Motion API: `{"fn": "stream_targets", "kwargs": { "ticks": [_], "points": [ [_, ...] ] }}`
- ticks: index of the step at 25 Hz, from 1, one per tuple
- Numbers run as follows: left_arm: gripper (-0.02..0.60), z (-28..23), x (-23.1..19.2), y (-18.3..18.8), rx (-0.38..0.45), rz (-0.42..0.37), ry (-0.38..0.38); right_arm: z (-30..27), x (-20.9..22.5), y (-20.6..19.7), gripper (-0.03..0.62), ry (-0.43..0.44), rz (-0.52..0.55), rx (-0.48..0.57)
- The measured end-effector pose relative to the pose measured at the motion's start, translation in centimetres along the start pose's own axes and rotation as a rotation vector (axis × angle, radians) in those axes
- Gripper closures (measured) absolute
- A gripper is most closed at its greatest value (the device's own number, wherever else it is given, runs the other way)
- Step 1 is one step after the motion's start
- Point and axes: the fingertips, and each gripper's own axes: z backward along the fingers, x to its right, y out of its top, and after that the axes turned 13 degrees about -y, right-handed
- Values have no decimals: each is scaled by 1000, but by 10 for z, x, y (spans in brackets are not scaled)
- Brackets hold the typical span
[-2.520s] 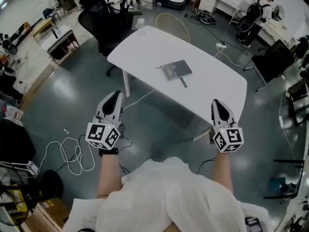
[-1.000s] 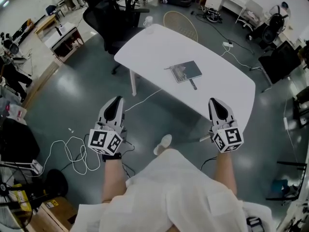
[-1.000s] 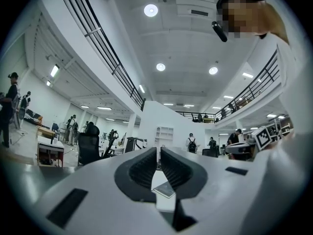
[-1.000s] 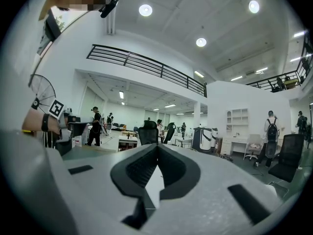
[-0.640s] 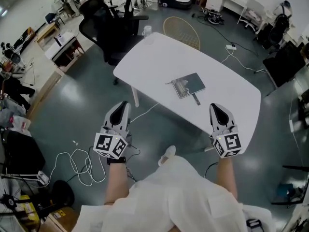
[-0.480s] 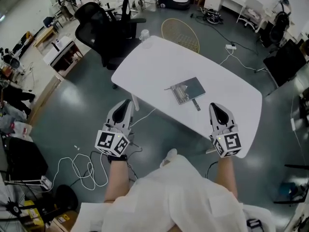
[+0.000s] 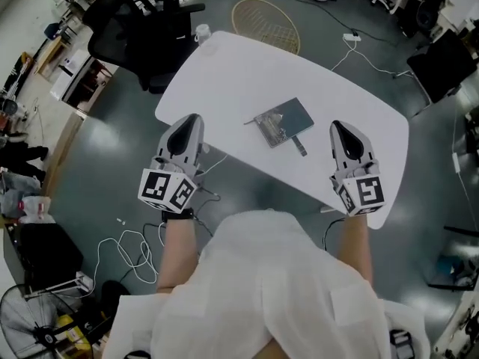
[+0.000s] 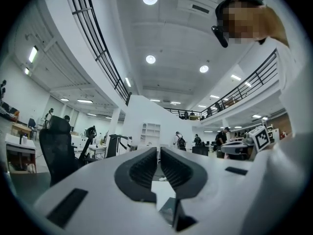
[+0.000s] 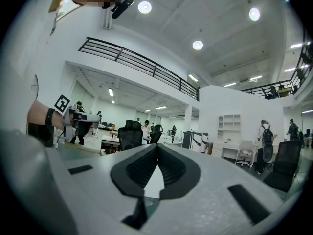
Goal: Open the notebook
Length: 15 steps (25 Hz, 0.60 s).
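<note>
A grey notebook (image 7: pixel 283 121) lies closed in the middle of the white table (image 7: pixel 224 73), with a dark pen (image 7: pixel 299 146) just beside its near corner. In the head view my left gripper (image 7: pixel 188 122) hangs over the table's near left edge, left of the notebook and apart from it. My right gripper (image 7: pixel 341 129) is over the near right part of the table, right of the pen. Both are shut with nothing in them: in the left gripper view the jaws (image 8: pixel 158 151) stand almost together, and in the right gripper view the jaws (image 9: pixel 156 147) meet at the tip.
A black office chair (image 7: pixel 135 36) stands at the table's far left, and a white cup (image 7: pixel 202 32) sits near that corner. A round wicker piece (image 7: pixel 263 21) lies beyond the table. Cables (image 7: pixel 138 249) trail on the floor at the left. People stand at far desks.
The person has stepped up to the table. Both grippers have moved forward from over the floor to over the table's near edge. The notebook and pen have not moved.
</note>
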Motion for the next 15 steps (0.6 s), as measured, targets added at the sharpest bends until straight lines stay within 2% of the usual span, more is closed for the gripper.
{"fn": "stream_targets", "kwargs": {
  "ticks": [4, 7, 15],
  "points": [
    [560, -31, -9, -8, -3, 14, -55, -12, 15, -7, 589, -46, -9, -13],
    [560, -57, -19, -18, 29, 45, -108, -23, 24, -14, 589, -72, 0, -34],
    [560, -138, -58, -46, 5, 80, -333, -39, 35, -33, 589, -283, 10, -104]
  ]
}}
